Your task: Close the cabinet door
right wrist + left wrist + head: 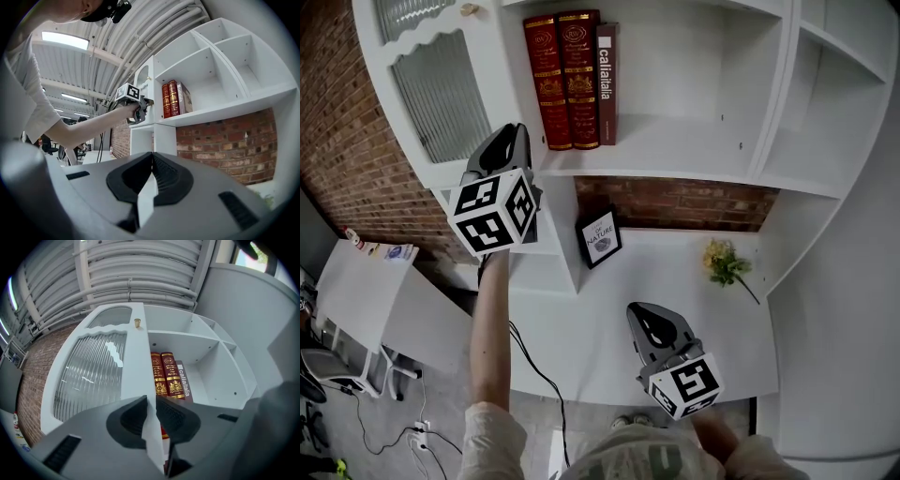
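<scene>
The white cabinet door (431, 94) with ribbed glass and a small brass knob (469, 9) stands swung open at the upper left of the shelf unit (694, 141). My left gripper (517, 131) is raised to the door's free edge. In the left gripper view that white door edge (136, 366) runs straight between the pads, and the left gripper (151, 411) is shut on it. My right gripper (642, 314) hangs lower, over the white counter (609, 319), shut and holding nothing. In the right gripper view the right gripper (151, 161) points level at the shelf unit, with the left gripper (140, 104) visible at the door.
Three books (572, 80) stand on the shelf just right of the door. A small framed picture (601, 237) and yellow flowers (724, 262) sit on the counter against the brick back wall. A white table (356, 291) and floor cables lie at the left.
</scene>
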Motion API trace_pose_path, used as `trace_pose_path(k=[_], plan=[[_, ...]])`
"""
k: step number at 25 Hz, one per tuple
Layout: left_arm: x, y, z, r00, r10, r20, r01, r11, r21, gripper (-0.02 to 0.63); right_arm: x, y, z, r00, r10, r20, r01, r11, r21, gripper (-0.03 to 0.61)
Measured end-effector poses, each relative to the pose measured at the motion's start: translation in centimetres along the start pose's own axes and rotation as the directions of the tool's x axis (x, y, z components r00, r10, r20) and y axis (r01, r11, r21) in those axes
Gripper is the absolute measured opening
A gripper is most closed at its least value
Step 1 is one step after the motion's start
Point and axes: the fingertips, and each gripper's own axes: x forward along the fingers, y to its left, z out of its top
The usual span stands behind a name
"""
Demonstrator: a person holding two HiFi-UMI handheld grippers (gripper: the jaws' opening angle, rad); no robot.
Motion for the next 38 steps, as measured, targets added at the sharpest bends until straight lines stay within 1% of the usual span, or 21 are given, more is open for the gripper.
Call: trace_pose_path(k=[3, 12, 17, 21, 23, 24, 27, 29, 31, 33, 36, 38], plan=[[-0.1, 0.0, 0.1, 1.0, 0.004, 0.011, -0.004, 1.0, -0.001, 0.069, 0.0, -0.2, -0.1, 1.0, -0.004, -0.001, 0.004, 1.0, -0.002, 0.015], [0.1, 0.0, 0.0, 1.0, -0.001, 0.009, 0.001, 1.0, -0.007, 0.068, -0.2, 0.1, 0.0, 1.0, -0.007, 0.003, 0.007, 1.0, 0.001, 0.015], [0.0, 0.0, 0.0, 0.999, 0.038, 0.015, -0.038, 0.999, 0.029, 0.069, -1.0, 0.0, 0.5, 0.999, -0.029, 0.015, 0.03, 1.0, -0.006, 0.015], [-0.1, -0.1, 0.0, 0.999, 0.05, -0.007, -0.05, 0.996, 0.067, 0.069, -2.3, -0.5, 0.9, 0.998, -0.059, 0.021, 0.059, 0.998, -0.013, 0.015], [-0.3, -0.2, 0.1, 0.999, 0.047, -0.005, -0.047, 0.997, 0.053, 0.069, -3.0, -0.7, 1.0, 0.997, -0.074, 0.023, 0.075, 0.997, -0.016, 0.015], [-0.6, -0.4, 0.4, 0.999, 0.041, 0.006, -0.041, 0.999, 0.033, 0.069, -3.3, -0.8, 1.1, 0.997, -0.08, 0.024, 0.08, 0.997, -0.019, 0.015], [-2.0, -2.0, 2.2, 0.997, 0.009, 0.074, -0.006, 0.999, -0.034, 0.063, -4.2, -1.1, 1.5, 0.995, -0.098, 0.027, 0.099, 0.995, -0.03, 0.015], [-3.8, -3.9, 4.2, 0.99, -0.015, 0.142, 0.021, 0.999, -0.037, 0.058, -4.8, -1.5, 1.7, 0.993, -0.113, 0.033, 0.114, 0.993, -0.03, 0.015], [-6.5, -6.3, 5.8, 0.977, -0.056, 0.205, 0.063, 0.998, -0.027, 0.057, -5.4, -1.7, 1.8, 0.991, -0.128, 0.041, 0.129, 0.991, -0.023, 0.015], [-9.5, -9.1, 6.5, 0.964, -0.11, 0.243, 0.117, 0.993, -0.015, 0.057, -6.2, -2.0, 1.8, 0.988, -0.149, 0.05, 0.15, 0.989, -0.014, 0.015], [-13.6, -12.9, 5.4, 0.947, -0.176, 0.268, 0.189, 0.982, -0.023, 0.057, -7.5, -2.9, 2.2, 0.979, -0.192, 0.068, 0.192, 0.981, 0.001, 0.015], [-16.1, -15.3, 3.0, 0.936, -0.215, 0.278, 0.236, 0.971, -0.047, 0.051, -8.4, -3.6, 2.7, 0.97, -0.226, 0.087, 0.226, 0.974, 0.007, 0.015]])
